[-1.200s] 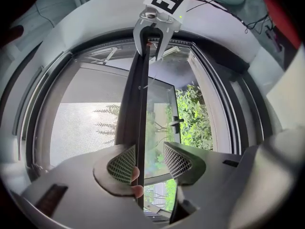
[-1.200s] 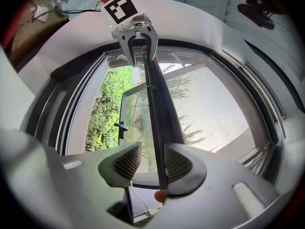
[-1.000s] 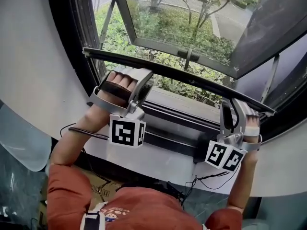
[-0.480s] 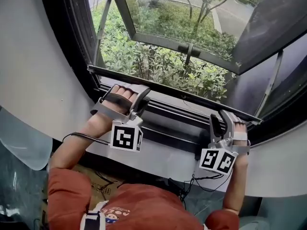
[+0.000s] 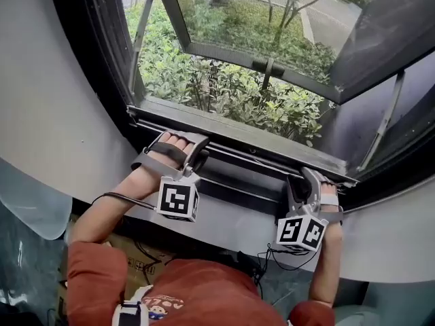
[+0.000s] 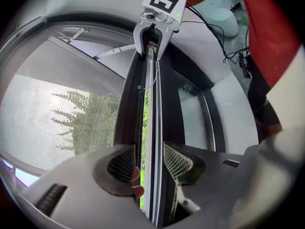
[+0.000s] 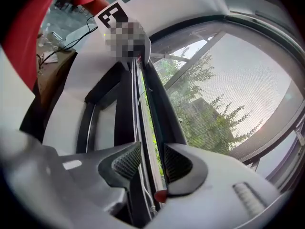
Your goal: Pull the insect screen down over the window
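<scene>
Both forearms have dropped in the last second, and they now reach out low from the orange sleeves [image 5: 95,263]. The elbows are bent, and the grippers tip slightly downward with their marker cubes facing the person. The left gripper [image 6: 148,163] and right gripper [image 7: 151,163] each have their fingers set fairly wide and clasped on the bar [image 5: 238,138], one near each end. The bar has come down with them from partway up the opening and now lies just above the sill [image 5: 234,182], with only a thin green sliver showing beneath it. The screen [image 6: 57,113] is stretched over nearly the whole window, so I'd judge the pull almost finished, with only seating the bar left. Beyond the mesh are the open pane [image 5: 272,19] and the shrubs [image 5: 224,90].
</scene>
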`<state>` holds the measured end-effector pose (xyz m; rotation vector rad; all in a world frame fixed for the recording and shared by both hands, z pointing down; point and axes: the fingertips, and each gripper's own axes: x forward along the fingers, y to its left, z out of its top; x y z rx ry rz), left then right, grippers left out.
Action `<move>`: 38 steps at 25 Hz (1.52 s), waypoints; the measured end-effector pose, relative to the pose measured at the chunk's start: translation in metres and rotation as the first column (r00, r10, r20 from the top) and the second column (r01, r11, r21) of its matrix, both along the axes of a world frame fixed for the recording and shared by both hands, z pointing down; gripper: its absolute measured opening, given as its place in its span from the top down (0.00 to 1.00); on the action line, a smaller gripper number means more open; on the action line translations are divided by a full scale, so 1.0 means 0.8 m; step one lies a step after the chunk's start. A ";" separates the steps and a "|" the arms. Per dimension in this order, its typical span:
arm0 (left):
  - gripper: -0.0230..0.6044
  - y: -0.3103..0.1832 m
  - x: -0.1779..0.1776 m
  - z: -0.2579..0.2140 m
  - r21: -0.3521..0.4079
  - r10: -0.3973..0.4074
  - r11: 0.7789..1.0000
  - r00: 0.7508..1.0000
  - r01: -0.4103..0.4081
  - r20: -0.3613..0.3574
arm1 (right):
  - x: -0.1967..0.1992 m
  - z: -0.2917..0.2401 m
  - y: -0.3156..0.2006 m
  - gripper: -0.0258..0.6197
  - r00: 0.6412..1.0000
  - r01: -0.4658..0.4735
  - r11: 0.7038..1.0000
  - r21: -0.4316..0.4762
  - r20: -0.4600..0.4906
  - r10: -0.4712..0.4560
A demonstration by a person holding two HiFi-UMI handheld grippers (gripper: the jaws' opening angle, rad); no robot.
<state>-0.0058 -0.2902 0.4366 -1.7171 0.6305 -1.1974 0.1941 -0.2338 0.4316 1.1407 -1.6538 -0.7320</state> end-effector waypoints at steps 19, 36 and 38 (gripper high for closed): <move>0.67 0.003 -0.001 0.054 -0.083 -0.012 0.997 0.999 0.009 -0.034 | -0.006 0.051 0.006 0.67 0.992 0.001 0.999 -0.055 0.124 0.005; 0.68 -0.010 0.006 0.045 -0.053 -0.027 0.998 0.987 0.019 -0.158 | -0.001 0.051 -0.004 0.67 0.994 -0.019 0.999 0.040 0.112 0.015; 0.68 -0.011 0.007 0.044 -0.051 -0.031 0.998 0.982 0.022 -0.187 | 0.000 0.049 -0.004 0.67 0.992 -0.024 0.999 0.048 0.128 0.018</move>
